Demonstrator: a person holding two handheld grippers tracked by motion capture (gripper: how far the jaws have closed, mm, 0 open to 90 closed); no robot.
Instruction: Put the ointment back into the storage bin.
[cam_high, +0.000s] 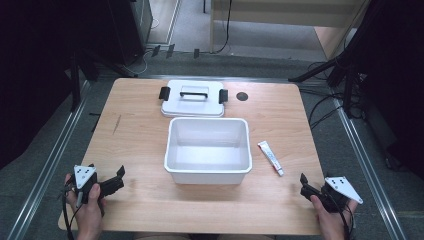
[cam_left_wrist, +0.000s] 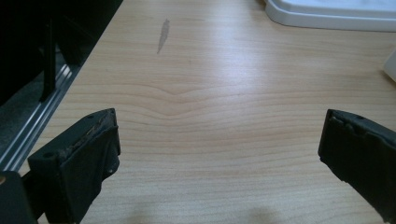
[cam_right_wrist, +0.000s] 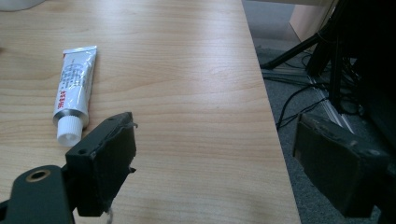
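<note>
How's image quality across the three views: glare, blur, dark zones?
High view: even overhead light, table well exposed, surroundings nearly black; soft sheen inside the white bin. Left gripper view: bright glare on the wood, the left gripper jaws close and soft. Right gripper view: the tube fairly sharp, its print unreadable; the right gripper jaws dark, floor at right underexposed.

desk (cam_high: 140, 150): pale wood with a fine lengthwise grain; one thin grey smear near its left edge, one dark round spot at the back right
bin (cam_high: 208, 172): plain white inside and out
lid (cam_high: 192, 106): white, with a black clip at each end and a grey-edged handle
tube (cam_high: 270, 157): white with red lettering along one side, grey small print, white ribbed cap
left tongs (cam_high: 119, 179): matte black, with a grey three-cornered plate dotted black
right tongs (cam_high: 303, 183): matte black, the same grey dotted plate
floor (cam_high: 45, 165): grey carpet, with pale metal rails
</note>
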